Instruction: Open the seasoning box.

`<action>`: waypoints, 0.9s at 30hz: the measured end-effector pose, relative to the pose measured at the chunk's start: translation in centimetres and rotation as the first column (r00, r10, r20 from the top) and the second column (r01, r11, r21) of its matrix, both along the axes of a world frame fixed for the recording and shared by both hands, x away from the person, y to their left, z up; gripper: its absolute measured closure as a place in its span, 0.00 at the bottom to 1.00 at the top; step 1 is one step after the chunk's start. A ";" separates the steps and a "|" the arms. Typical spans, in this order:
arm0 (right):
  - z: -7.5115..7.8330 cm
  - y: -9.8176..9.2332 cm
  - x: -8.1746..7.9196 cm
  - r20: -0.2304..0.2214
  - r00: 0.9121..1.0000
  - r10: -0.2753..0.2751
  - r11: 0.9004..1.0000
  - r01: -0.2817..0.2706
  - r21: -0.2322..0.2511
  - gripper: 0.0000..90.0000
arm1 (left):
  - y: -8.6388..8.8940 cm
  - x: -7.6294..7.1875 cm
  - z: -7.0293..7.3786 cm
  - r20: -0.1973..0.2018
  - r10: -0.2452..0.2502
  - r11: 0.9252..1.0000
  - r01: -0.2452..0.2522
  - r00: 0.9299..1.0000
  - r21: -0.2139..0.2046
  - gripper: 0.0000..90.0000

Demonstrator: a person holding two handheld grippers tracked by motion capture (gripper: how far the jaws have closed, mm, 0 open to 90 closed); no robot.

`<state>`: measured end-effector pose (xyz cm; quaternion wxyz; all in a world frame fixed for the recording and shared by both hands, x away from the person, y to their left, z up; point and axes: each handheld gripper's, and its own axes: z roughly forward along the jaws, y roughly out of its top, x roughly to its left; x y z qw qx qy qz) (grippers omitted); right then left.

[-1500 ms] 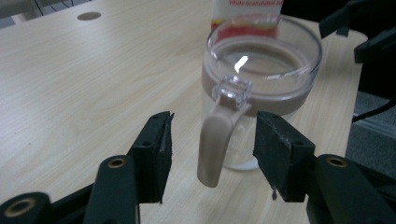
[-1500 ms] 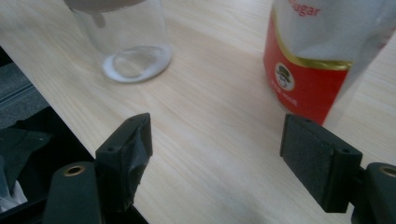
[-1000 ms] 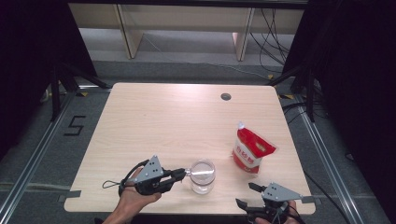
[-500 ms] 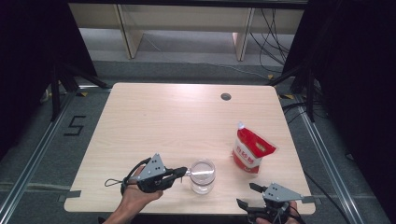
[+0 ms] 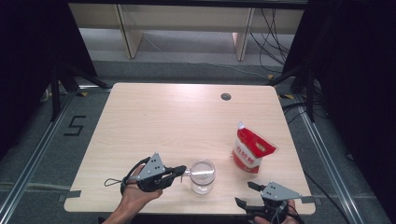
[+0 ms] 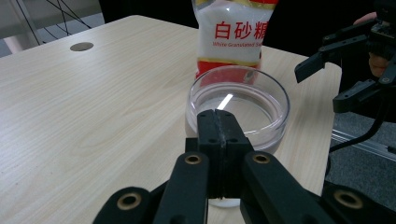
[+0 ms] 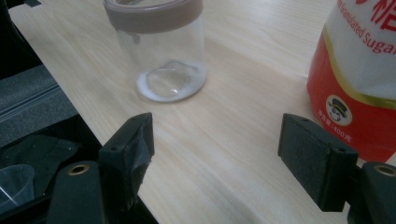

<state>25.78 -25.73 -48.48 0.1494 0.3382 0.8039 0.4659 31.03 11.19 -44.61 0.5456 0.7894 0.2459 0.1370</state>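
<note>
Fingers (image 6: 219, 135) of the left gripper (image 5: 183, 171) are pressed together on the near-left rim of the glass jar (image 5: 202, 176), near the table's (image 5: 154, 116) front edge; the right gripper (image 5: 246, 194) is held wide open, empty.

A clear glass jar (image 5: 202, 176) stands upright and open near the table's six o'clock edge, a thin white layer on its bottom. A red-and-white sugar bag (image 5: 252, 151) stands at its two o'clock, close by.

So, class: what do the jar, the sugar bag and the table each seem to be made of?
Jar: clear glass or hard plastic; see-through, glossy, with a brownish rim band. Sugar bag: thin printed plastic film; shiny. Table: pale wood-look laminate, probably; printed grain, matt.
</note>
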 end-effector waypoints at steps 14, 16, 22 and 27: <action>0.6 2.0 1.7 0.073 0.997 0.016 1.000 -0.017 0.012 0.43 | -0.6 0.6 -0.4 -0.010 0.010 1.000 -0.010 1.000 0.005 0.99; 0.5 2.2 1.8 0.058 0.998 0.029 0.999 -0.030 0.023 0.43 | -0.6 0.7 -0.5 -0.009 0.006 1.000 -0.006 1.000 0.002 0.99; 0.7 2.7 2.1 0.063 0.998 0.031 0.999 -0.032 0.024 0.49 | -0.6 0.7 -0.6 -0.012 0.006 1.000 -0.006 1.000 0.002 0.99; 0.8 3.2 2.4 0.091 0.994 0.062 0.997 -0.065 0.035 0.58 | -0.7 0.5 -0.8 -0.003 -0.005 1.000 0.005 1.000 0.000 0.99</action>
